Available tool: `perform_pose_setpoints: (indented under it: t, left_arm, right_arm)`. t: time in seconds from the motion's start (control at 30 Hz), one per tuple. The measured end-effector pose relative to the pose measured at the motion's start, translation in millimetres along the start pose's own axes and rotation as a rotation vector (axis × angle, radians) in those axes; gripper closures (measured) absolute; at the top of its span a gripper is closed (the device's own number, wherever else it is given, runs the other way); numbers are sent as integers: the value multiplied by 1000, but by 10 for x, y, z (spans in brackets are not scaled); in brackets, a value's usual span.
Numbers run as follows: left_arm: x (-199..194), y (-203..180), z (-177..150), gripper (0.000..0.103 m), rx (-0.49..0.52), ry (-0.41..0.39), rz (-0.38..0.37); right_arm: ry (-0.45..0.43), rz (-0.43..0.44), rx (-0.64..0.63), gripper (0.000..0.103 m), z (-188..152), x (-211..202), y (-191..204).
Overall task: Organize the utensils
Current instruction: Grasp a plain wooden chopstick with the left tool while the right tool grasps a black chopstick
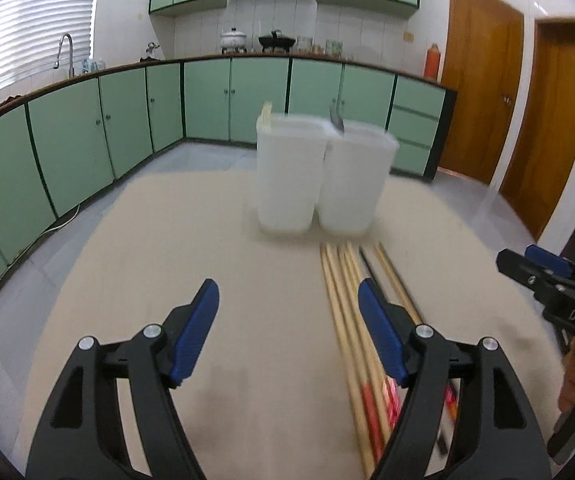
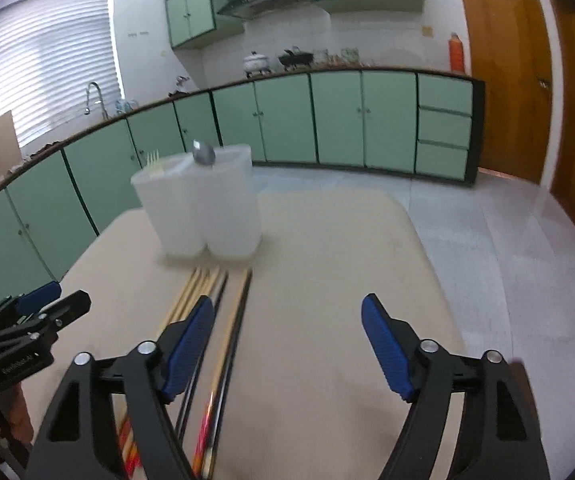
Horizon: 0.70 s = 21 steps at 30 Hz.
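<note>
Two white translucent containers (image 1: 319,176) (image 2: 203,208) stand side by side on the beige table (image 1: 191,232) (image 2: 327,264). Chopstick tips (image 1: 265,114) (image 2: 154,160) poke out of the left one and a metal spoon (image 1: 336,120) (image 2: 204,154) out of the right one. Several loose chopsticks (image 1: 347,292) (image 2: 223,320), wooden and black, lie in a row in front of them. My left gripper (image 1: 289,300) is open and empty, its right finger over the chopsticks. My right gripper (image 2: 287,316) is open and empty, its left finger over the chopsticks.
Green cabinets (image 1: 207,96) under a dark counter run along the back and left, with a faucet (image 1: 65,52), pots (image 1: 233,38) and an orange bottle (image 1: 431,60). Wooden doors (image 1: 483,80) stand at the right. Grey floor surrounds the table.
</note>
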<state>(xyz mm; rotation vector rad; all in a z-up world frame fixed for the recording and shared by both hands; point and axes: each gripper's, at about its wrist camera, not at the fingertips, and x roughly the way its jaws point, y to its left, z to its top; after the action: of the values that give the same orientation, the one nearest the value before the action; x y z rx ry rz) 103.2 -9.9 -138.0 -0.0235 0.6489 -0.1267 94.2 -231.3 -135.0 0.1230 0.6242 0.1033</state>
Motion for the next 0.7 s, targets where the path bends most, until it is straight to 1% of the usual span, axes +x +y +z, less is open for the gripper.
perform_pose_setpoints:
  t: [0.07, 0.13, 0.2, 0.3, 0.37, 0.47, 0.7]
  left_arm:
    - [-37, -2, -163, 33, -1, 31, 3]
    - [-66, -19, -303, 34, 4, 57, 3]
    - [-85, -39, -412, 34, 11, 83, -2]
    - [-101, -89, -560, 35, 16, 112, -11]
    - [-103, -109, -620, 36, 20, 131, -16]
    - [-106, -154, -644, 39, 30, 148, -28]
    - [-110, -221, -760, 39, 49, 179, -38]
  right_arm:
    - [14, -13, 3, 35, -125, -62, 8]
    - [35, -20, -12, 41, -266, -114, 44]
    - [56, -11, -26, 44, -363, -156, 80]
    - [89, 16, -51, 47, -412, -186, 149]
    - [110, 23, -78, 48, -480, -222, 194]
    - [140, 37, -79, 52, -588, -263, 204]
    - [194, 48, -112, 55, -767, -292, 276]
